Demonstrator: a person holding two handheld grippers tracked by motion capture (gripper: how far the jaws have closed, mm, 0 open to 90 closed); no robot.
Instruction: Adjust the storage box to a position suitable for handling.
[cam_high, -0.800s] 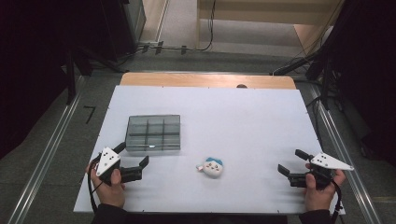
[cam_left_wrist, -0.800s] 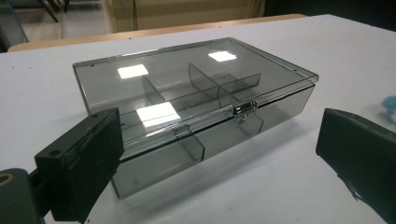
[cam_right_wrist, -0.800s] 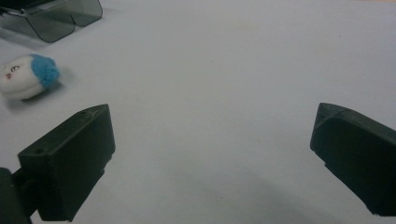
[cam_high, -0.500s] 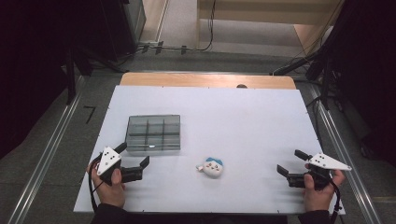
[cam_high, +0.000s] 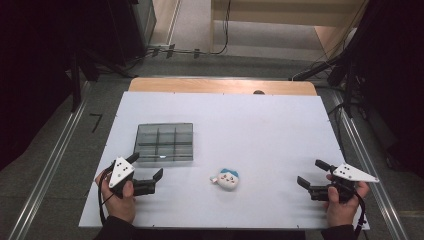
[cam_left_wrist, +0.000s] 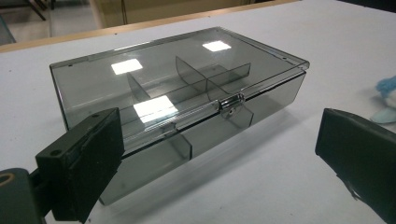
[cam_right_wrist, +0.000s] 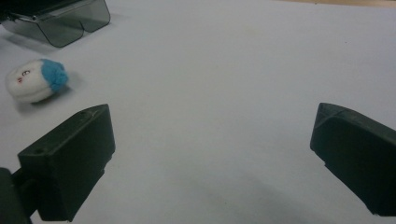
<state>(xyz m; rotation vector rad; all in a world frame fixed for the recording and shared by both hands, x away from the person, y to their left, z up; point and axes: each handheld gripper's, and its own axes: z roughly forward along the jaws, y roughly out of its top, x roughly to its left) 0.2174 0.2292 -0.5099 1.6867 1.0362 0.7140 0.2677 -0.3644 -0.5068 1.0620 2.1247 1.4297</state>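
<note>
A smoky clear plastic box (cam_high: 165, 142) with inner dividers lies lid-down-closed on the white table (cam_high: 260, 125), left of centre; its latch (cam_left_wrist: 232, 101) faces my left gripper. My left gripper (cam_high: 145, 168) rests just in front of the box, jaws open and empty, also seen close up as the left gripper (cam_left_wrist: 219, 158). A small white plush toy with a blue top (cam_high: 228, 179) lies between the hands, and shows as the plush toy (cam_right_wrist: 36, 80) far left. My right gripper (cam_high: 313, 174) sits near the right front corner, open, nothing between its jaws; the right gripper (cam_right_wrist: 210, 158) points over bare table.
The table's wooden far edge (cam_high: 222, 86) borders a floor with cables (cam_high: 200, 50). Metal rails (cam_high: 45, 165) run along both sides. A corner of the box (cam_right_wrist: 60, 21) appears at the top left of the right gripper view.
</note>
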